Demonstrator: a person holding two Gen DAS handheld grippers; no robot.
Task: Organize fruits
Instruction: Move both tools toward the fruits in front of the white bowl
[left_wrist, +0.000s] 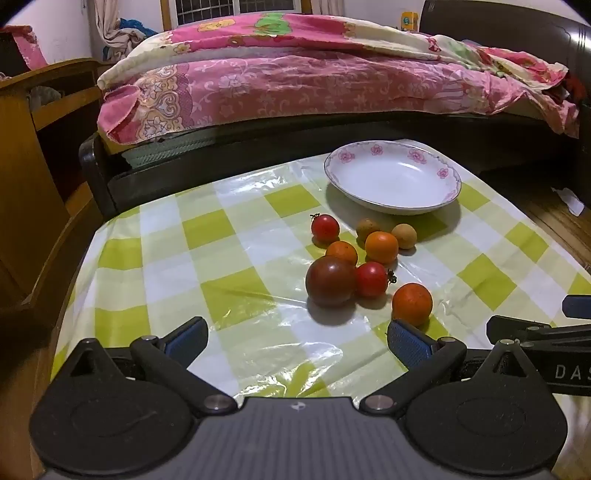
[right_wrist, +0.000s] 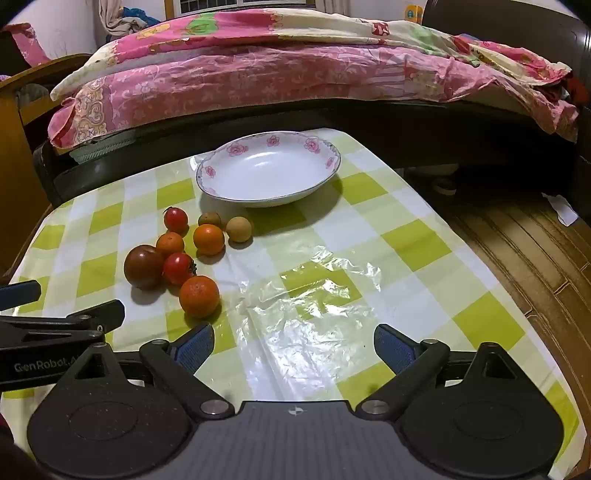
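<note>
Fruits sit clustered on the desk (right_wrist: 369, 240), just in front of the white plate (right_wrist: 317, 146) with pink flowers on its rim, and nothing lies in that plate. Count them: one large dark tomato (right_wrist: 144, 266), two small red tomatoes (right_wrist: 176, 219) (right_wrist: 179, 268), three oranges (right_wrist: 199, 297) (right_wrist: 209, 239) (right_wrist: 170, 244), and two small tan round fruits (right_wrist: 239, 229) (right_wrist: 209, 219), eight in all, several touching each other.

Writing now: the side of the left tool reads "GenRobot" in the right wrist view, and the right tool's side shows "DAS" in the left wrist view, the rest cut off.

The left tool (left_wrist: 297, 341) hovers low with its jaws spread wide and empty, the nearest orange (left_wrist: 412, 304) just beyond its right finger. The right tool (right_wrist: 293, 347) also stands spread and empty, over bare checked cloth.

Room to move: the cloth right of the cluster is bare out to the desk's right edge, where wooden floor (right_wrist: 517, 251) begins. The bed (right_wrist: 295, 70) runs along the far edge, close behind the plate.
</note>
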